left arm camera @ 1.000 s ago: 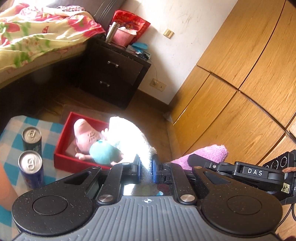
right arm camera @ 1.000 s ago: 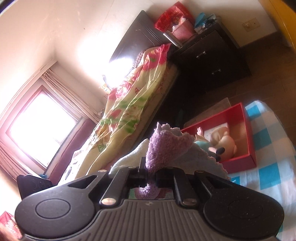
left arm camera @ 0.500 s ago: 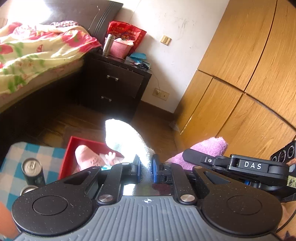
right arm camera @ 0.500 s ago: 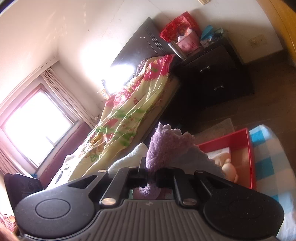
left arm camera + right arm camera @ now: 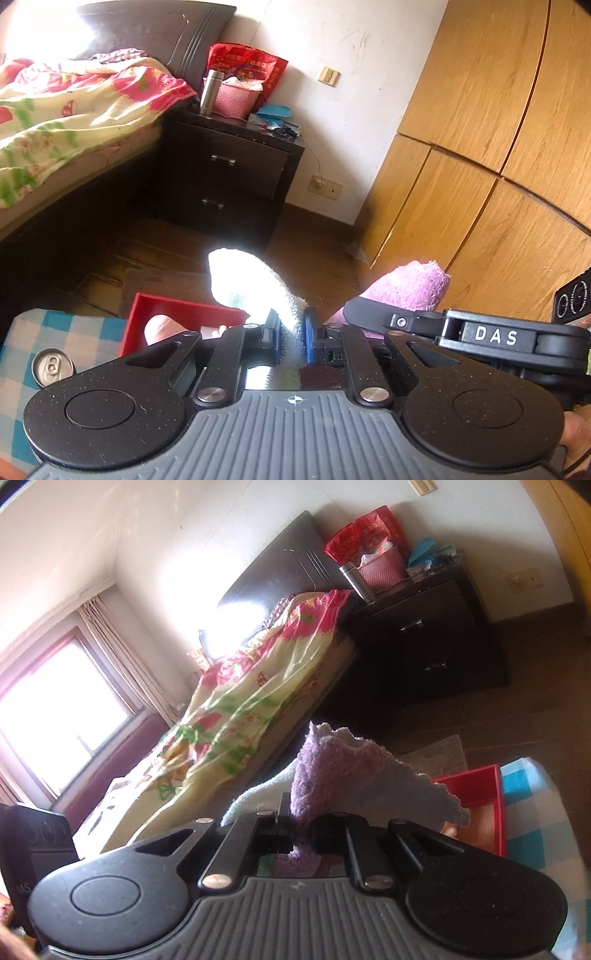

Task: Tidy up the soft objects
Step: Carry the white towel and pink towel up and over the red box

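- While both grippers clamp cloth, the white towel (image 5: pixel 251 284) sits pinched between the blue pads (image 5: pixel 274 334) of the left gripper (image 5: pixel 290 334), its free end sticking up and forward past the tips, overexposed in sunlight.
- Purple towel (image 5: pixel 332 771) is clamped in the right gripper (image 5: pixel 301 830); jaws look fully together on it, with a scalloped edge fanning out to the right of the tips.
- Seen from the left wrist, the purple towel (image 5: pixel 410 286) shows just right of the left gripper, so both hands ride close, side by side, each carrying one cloth corner; whether the white and purple are one piece or two, cannot tell.
- Key relation: red box (image 5: pixel 177 314) lies below and to the left of the left gripper's tips, on the blue checked cloth (image 5: pixel 55 325); from the right wrist the red box (image 5: pixel 476 790) lies to the right of the tips.
- Left hand looks nearer to the box; both towels hang above table level, not over the box opening.
- A pink soft toy (image 5: pixel 162 328) already lies in the box, partly hidden by the gripper body.
- Drink can (image 5: pixel 51 367) stands on the checked cloth left of the box, apart from it.
- Judgement: the next move likely means lowering toward the box, with the can a bump risk on the left.
- Beyond: dark nightstand (image 5: pixel 229 177), bed with floral quilt (image 5: pixel 74 110), wooden wardrobe (image 5: pixel 498 129).
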`<state>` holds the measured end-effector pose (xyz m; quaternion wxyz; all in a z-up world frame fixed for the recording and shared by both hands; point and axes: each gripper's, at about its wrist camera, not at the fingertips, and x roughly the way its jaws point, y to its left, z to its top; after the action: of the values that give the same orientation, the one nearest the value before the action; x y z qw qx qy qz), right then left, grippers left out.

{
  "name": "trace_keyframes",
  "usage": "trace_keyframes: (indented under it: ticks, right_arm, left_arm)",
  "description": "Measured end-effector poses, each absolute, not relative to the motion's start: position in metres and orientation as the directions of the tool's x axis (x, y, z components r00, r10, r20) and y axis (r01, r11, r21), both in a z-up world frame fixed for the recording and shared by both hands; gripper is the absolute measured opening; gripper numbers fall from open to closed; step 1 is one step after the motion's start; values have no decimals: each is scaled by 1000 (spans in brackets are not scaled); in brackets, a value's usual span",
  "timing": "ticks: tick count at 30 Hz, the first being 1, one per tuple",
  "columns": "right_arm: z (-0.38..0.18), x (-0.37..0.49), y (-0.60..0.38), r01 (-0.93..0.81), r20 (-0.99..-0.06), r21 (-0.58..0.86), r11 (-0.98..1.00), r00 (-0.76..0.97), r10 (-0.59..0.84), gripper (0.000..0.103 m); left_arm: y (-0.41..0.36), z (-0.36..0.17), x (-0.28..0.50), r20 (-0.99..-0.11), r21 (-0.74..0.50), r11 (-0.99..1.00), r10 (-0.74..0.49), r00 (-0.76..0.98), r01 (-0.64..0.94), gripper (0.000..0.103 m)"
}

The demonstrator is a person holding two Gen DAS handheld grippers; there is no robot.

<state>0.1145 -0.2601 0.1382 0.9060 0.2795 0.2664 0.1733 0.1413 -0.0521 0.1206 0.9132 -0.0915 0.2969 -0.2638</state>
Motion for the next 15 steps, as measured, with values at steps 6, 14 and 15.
trace_keyframes:
  ticks: [6, 14, 15]
  right_arm:
    - [135, 124, -247, -151, -450, 535, 831, 782, 432, 0]
    - [141, 141, -238, -124, -526, 422, 898, 773, 354, 0]
    - [140, 143, -237, -118, -540, 399, 909, 772, 337, 0]
  left_arm:
    - [-55, 126, 147, -512, -286, 865, -502, 697, 412, 10]
    - [-63, 121, 160, -563, -224, 902, -429, 707, 369, 10]
    - [-64, 120, 161, -569, -220, 905, -422, 706, 364, 10]
